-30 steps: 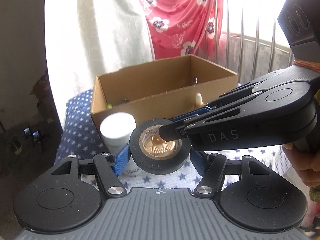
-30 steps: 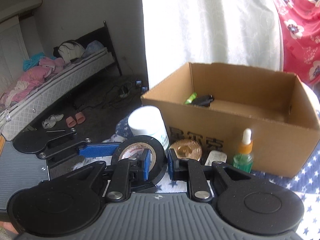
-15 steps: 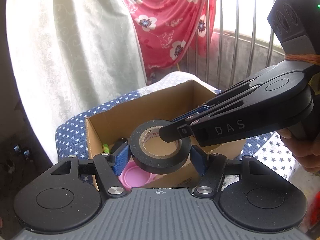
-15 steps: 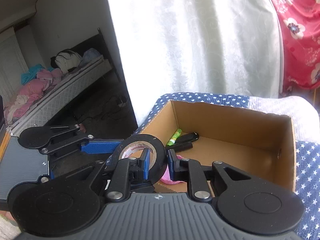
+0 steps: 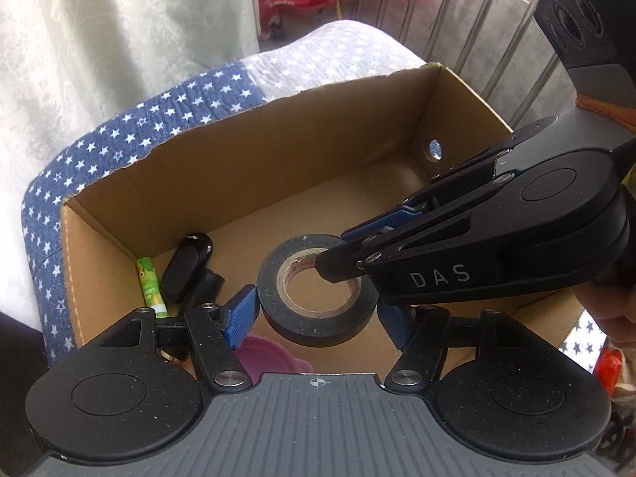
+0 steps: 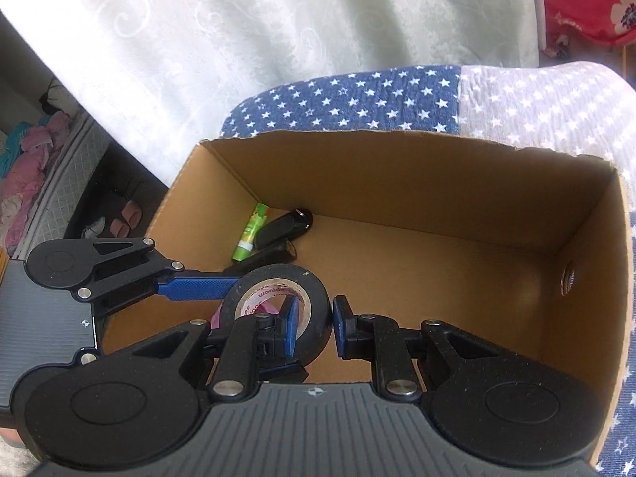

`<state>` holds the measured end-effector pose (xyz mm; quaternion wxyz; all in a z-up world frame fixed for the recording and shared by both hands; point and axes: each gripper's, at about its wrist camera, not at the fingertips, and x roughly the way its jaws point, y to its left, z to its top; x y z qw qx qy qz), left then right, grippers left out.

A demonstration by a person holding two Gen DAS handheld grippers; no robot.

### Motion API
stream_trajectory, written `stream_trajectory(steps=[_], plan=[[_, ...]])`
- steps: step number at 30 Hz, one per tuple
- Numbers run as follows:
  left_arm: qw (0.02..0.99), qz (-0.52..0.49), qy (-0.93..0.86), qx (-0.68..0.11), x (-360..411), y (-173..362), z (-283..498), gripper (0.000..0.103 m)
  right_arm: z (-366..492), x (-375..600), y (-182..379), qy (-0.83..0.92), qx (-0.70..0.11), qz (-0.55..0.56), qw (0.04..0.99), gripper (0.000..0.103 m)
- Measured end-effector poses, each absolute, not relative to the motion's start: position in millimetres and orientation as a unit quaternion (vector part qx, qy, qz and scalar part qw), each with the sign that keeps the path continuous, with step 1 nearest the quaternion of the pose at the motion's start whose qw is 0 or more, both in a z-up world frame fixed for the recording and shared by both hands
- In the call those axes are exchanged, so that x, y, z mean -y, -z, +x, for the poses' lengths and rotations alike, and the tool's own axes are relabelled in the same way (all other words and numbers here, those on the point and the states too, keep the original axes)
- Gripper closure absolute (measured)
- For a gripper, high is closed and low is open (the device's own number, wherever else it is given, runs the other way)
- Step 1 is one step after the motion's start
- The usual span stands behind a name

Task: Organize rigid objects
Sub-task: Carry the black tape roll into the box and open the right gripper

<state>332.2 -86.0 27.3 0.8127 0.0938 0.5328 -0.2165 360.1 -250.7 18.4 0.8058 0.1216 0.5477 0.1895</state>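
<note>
You hold the tape roll [image 5: 316,292] over the box [image 5: 246,167]: right tongs [image 6: 314,328] clamp its wall, left tongs [image 5: 314,318] clamp its sides; next lower it toward 6 o'clock and let go

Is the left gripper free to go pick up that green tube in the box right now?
Probably not. The left gripper has its blue pads around the black tape roll, which the right gripper also pinches through the core. The green tube lies uncovered by the box wall.
</note>
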Motion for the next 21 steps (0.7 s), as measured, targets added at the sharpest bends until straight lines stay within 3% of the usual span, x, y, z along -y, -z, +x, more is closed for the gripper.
stream_trajectory(steps=[13, 21], plan=[[0.796, 0.109, 0.197, -0.562, 85.7, 11.1, 367.4, 0.038, 403.7, 239.9, 24.3, -0.178, -0.590, 0.122, 0.778, 0.081], [0.819, 0.096, 0.194, -0.531, 73.4, -7.6, 352.6, 0.037, 402.9, 252.4, 15.3, -0.173, -0.585, 0.162, 0.776, 0.080]])
